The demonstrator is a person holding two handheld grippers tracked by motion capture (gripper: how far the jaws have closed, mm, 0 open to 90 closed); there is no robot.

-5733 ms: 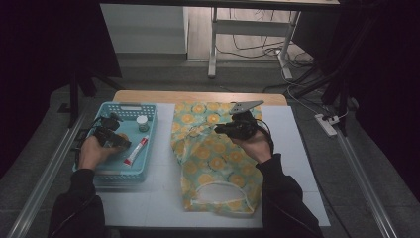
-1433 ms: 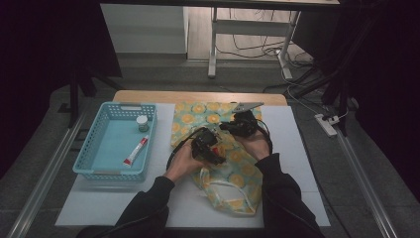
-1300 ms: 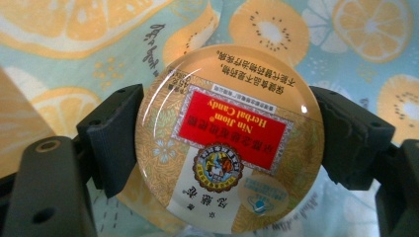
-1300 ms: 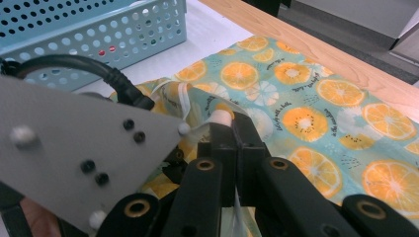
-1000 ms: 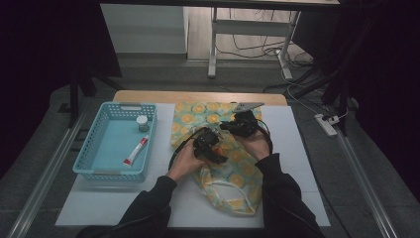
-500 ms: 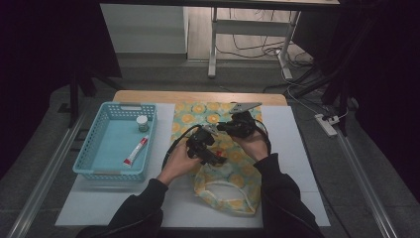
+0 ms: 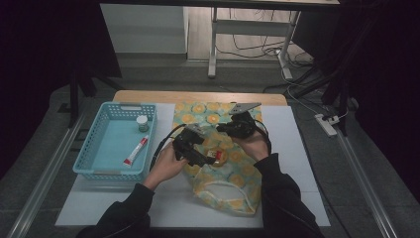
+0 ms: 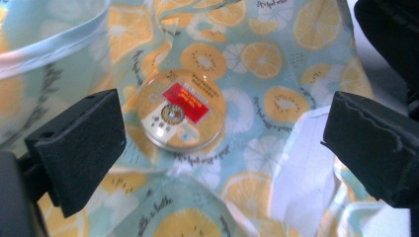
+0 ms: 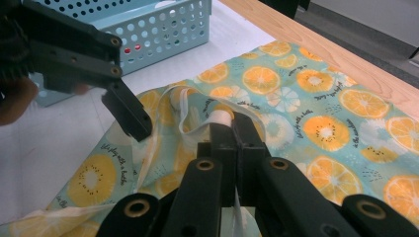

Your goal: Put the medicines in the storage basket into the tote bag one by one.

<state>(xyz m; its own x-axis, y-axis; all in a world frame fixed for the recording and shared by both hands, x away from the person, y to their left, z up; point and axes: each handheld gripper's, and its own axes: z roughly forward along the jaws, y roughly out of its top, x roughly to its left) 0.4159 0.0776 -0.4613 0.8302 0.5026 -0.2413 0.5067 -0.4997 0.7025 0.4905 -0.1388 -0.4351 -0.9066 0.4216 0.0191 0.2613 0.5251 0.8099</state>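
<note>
Our left gripper point(image 7: 194, 147) has just been opening its jaws, which now stand wide with nothing between them, above the round tin point(image 8: 180, 109) lying in the fruit-print bag point(image 7: 223, 168). Our right gripper point(image 9: 232, 129) is clamped tight on the bag's white rim, holding the mouth up. We judge the tin delivered; next we should fetch another item from the blue basket point(image 7: 115, 141) on the desk.
</note>
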